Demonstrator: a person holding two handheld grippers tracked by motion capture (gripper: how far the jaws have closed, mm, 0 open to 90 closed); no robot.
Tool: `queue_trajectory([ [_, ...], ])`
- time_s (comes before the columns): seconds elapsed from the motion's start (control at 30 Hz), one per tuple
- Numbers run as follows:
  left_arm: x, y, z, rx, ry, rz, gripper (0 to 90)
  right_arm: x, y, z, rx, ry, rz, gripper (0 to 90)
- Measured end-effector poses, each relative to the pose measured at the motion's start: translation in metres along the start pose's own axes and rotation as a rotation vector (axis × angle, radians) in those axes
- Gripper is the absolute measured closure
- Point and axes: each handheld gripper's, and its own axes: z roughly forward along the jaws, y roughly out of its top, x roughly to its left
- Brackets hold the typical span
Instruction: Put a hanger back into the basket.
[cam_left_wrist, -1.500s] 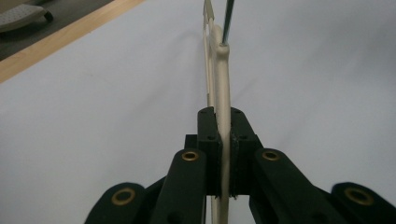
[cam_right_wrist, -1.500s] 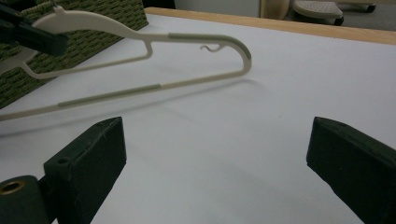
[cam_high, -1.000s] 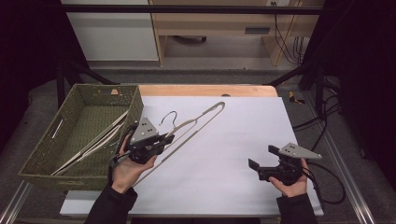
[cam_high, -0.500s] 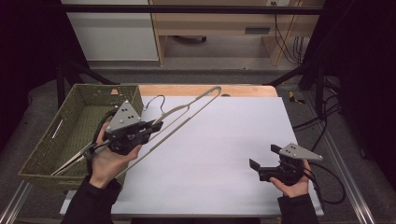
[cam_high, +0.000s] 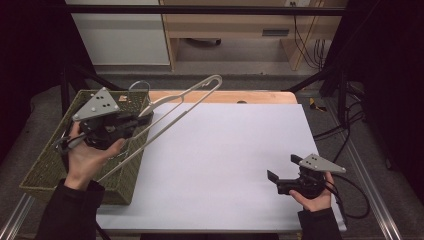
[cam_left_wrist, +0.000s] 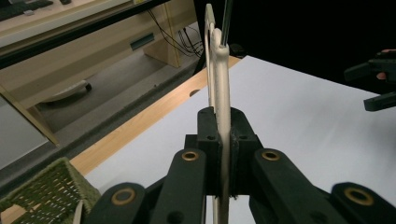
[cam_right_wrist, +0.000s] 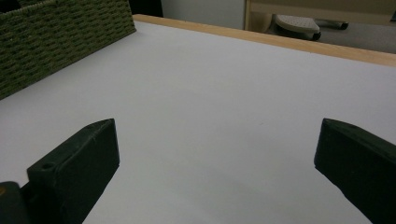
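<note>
A cream clothes hanger (cam_high: 176, 104) with a metal hook is lifted off the table, slanting from over the green woven basket (cam_high: 45, 165) up toward the table's far edge. My left gripper (cam_high: 136, 120) is shut on it near the hook, above the basket's right side. In the left gripper view the hanger (cam_left_wrist: 221, 70) stands edge-on, pinched between the two black jaws of the left gripper (cam_left_wrist: 222, 154). My right gripper (cam_high: 282, 173) rests low at the table's front right, open with nothing between its jaws; its own view shows the right gripper (cam_right_wrist: 215, 158) wide apart over bare white table.
The white table top (cam_high: 225, 150) has a wooden far edge (cam_high: 240, 96). Other pale hangers lie inside the basket. The basket wall (cam_right_wrist: 56, 32) appears at the upper left of the right gripper view. Black frame posts and cables stand around the table.
My left hand has lifted the hanger up and carried it left, from over the white table to over the basket. The right gripper has stayed put.
</note>
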Motion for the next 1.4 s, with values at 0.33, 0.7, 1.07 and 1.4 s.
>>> queue_trajectory([
  [0.33, 0.038, -0.012, -0.013, 0.030, 0.047, 0.012, 85.5, 0.002, 0.001, 0.000, -0.011, 0.004, 0.026, 0.4],
  [0.7, 0.066, -0.037, -0.024, 0.098, 0.109, 0.041, 85.5, 0.001, -0.001, 0.002, 0.009, -0.006, -0.008, 0.4],
  [1.07, 0.094, -0.060, -0.031, 0.138, 0.146, 0.034, 85.5, 0.002, -0.001, 0.002, 0.012, -0.004, -0.009, 0.6],
  [1.4, 0.120, -0.089, -0.037, 0.172, 0.194, -0.015, 85.5, 0.002, -0.002, 0.002, 0.017, -0.002, -0.014, 0.6],
])
